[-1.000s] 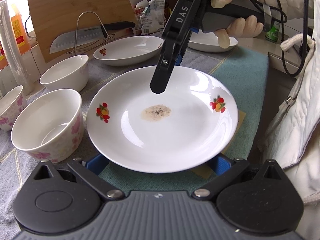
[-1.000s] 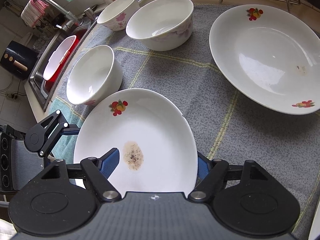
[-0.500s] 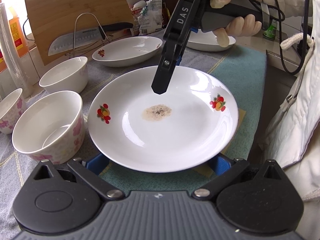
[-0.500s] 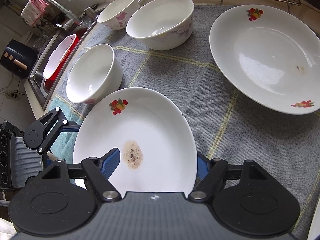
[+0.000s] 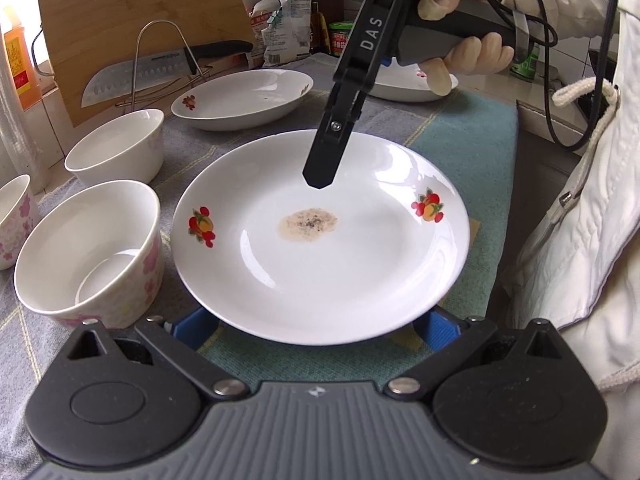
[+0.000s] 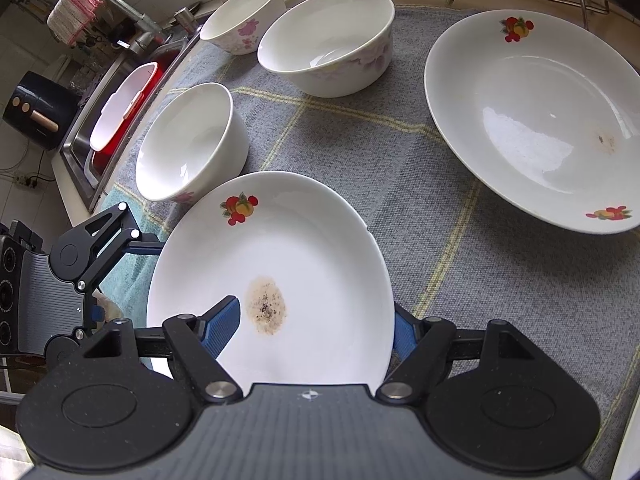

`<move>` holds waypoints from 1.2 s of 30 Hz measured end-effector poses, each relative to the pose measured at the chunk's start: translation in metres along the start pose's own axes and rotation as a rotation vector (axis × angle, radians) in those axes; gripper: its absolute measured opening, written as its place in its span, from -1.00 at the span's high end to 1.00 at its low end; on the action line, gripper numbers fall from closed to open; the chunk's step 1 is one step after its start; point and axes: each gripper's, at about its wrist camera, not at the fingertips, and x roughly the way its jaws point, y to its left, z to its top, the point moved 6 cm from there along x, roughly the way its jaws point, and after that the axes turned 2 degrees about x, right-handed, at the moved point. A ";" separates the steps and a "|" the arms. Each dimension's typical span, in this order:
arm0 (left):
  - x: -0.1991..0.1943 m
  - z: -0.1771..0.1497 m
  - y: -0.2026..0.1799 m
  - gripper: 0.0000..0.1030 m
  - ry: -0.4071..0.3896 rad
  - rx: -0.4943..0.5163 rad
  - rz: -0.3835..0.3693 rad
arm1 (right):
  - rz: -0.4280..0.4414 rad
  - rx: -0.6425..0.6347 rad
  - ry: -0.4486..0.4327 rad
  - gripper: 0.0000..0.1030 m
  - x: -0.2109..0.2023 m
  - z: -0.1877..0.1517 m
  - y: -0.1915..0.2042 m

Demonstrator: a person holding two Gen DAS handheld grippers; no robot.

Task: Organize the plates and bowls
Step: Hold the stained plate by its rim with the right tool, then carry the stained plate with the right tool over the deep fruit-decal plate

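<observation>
**Obs:** Change over the last second is close to nil. You have kept the stained plate (image 5: pixel 320 272) where it was, over the teal end of the cloth (image 6: pixel 460 280). Only the left camera's framing has crept a little.

**Chk:** Right gripper (image 6: pixel 314 326) state?

**Obs:** It is pinching the plate across its rim. From the right wrist, one blue pad (image 6: pixel 224 320) lies on the upper face beside the brown stain (image 6: pixel 266 312). The other pad sits behind the rim, on the underside. Its jaw width has held steady, so you have neither tightened nor let go.

**Chk:** Left gripper (image 5: pixel 316 332)?

**Obs:** Its fingers are spread wide and pinch nothing. Both blue pads show just under the plate's near edge, one on each side. I cannot tell whether they touch the underside.

**Chk:** Is the plate resting or lifted?

**Obs:** It reads as tilted and carried by your right grip, but whether the near rim touches the cloth is hidden.

**Chk:** What does that mean for the task?

**Obs:** My judgement is that this is a pause mid-transfer, with no stacking done yet. The large plate (image 6: pixel 532 120) lies well apart on the grey checks. The three bowls (image 6: pixel 188 148), (image 6: pixel 324 44) and (image 6: pixel 240 12) stand separate and un-nested. You could support the plate from below with your left, or carry it straight to the large plate. The slanted grip on a glazed rim could slip.
</observation>
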 end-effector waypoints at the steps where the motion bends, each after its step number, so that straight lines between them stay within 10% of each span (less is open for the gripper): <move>1: 0.000 0.000 0.000 -0.98 0.002 0.001 -0.003 | 0.001 0.000 -0.001 -0.58 0.000 0.000 0.000; 36: 0.003 0.022 -0.003 -0.97 -0.007 0.008 -0.040 | 0.022 0.038 -0.085 -0.58 -0.030 -0.009 -0.008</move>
